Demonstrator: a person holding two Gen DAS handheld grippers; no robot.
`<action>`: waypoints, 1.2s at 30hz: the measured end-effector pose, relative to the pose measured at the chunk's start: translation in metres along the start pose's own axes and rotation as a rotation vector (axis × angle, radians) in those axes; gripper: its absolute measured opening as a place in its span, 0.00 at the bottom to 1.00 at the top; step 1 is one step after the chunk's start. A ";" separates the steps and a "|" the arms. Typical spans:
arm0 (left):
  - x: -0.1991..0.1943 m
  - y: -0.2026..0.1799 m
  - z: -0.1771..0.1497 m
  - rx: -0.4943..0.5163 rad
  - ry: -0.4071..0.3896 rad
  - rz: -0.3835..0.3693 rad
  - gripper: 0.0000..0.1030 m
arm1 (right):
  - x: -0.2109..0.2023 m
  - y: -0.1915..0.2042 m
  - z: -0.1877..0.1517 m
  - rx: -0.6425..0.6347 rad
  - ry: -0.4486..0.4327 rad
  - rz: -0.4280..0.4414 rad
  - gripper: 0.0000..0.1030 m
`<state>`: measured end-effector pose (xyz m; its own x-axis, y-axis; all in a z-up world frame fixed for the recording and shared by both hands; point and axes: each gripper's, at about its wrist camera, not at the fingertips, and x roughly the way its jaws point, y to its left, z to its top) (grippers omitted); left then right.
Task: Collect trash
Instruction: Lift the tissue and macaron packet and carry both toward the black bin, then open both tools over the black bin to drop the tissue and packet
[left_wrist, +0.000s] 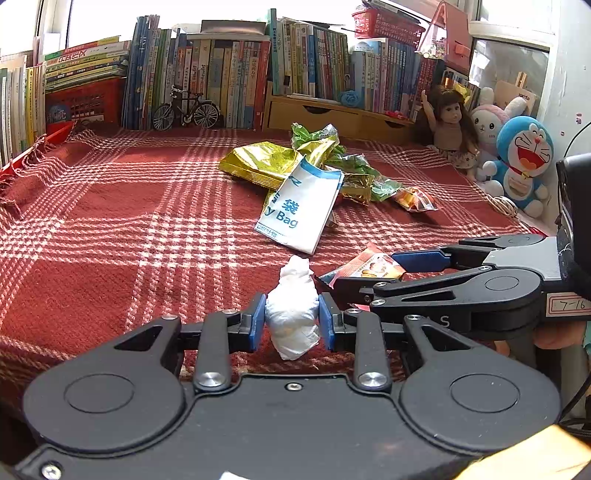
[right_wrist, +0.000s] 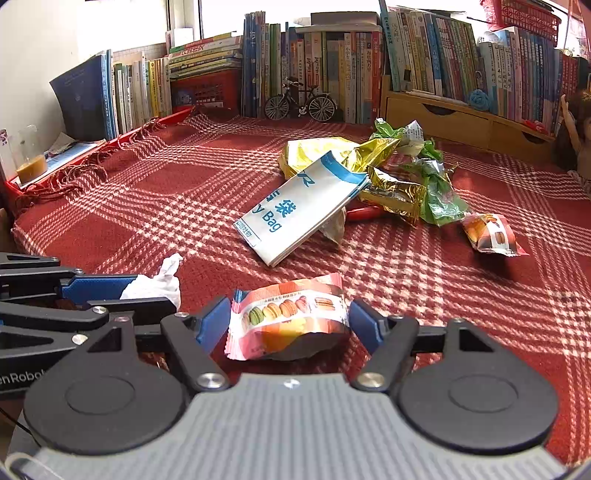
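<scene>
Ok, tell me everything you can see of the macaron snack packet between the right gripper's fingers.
The macaron packet is a small glossy plastic pouch, pink and white with crimped, zigzag-cut ends and a printed row of coloured macarons across its front. It looks puffed rather than flat, its lower edge in shadow. It lies on the red plaid cloth, lengthwise between the blue pads of the right gripper, whose jaws stand open around it; the pads sit close to its ends but do not visibly squeeze it. Nothing else touches it.

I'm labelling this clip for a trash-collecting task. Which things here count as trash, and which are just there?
Trash:
crumpled tissue in the left gripper
macaron wrapper between the right gripper jaws
white paper bag
gold and green wrappers

Just there:
books
toy bicycle
doll
plush toys
</scene>
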<state>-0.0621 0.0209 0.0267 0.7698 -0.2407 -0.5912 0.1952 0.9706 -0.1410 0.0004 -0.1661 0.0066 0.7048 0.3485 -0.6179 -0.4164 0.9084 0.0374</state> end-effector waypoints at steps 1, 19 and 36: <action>0.000 0.000 -0.001 0.000 0.000 0.002 0.28 | 0.000 0.000 0.000 0.000 0.000 0.006 0.70; -0.007 -0.006 -0.012 -0.008 0.017 -0.028 0.28 | -0.039 -0.006 -0.012 0.035 -0.041 0.039 0.51; -0.042 -0.011 -0.055 0.011 0.129 -0.075 0.28 | -0.076 0.007 -0.066 -0.008 0.115 0.100 0.53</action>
<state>-0.1299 0.0210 0.0092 0.6682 -0.3088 -0.6768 0.2565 0.9496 -0.1800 -0.0934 -0.2017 0.0019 0.5891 0.4083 -0.6973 -0.4861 0.8684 0.0977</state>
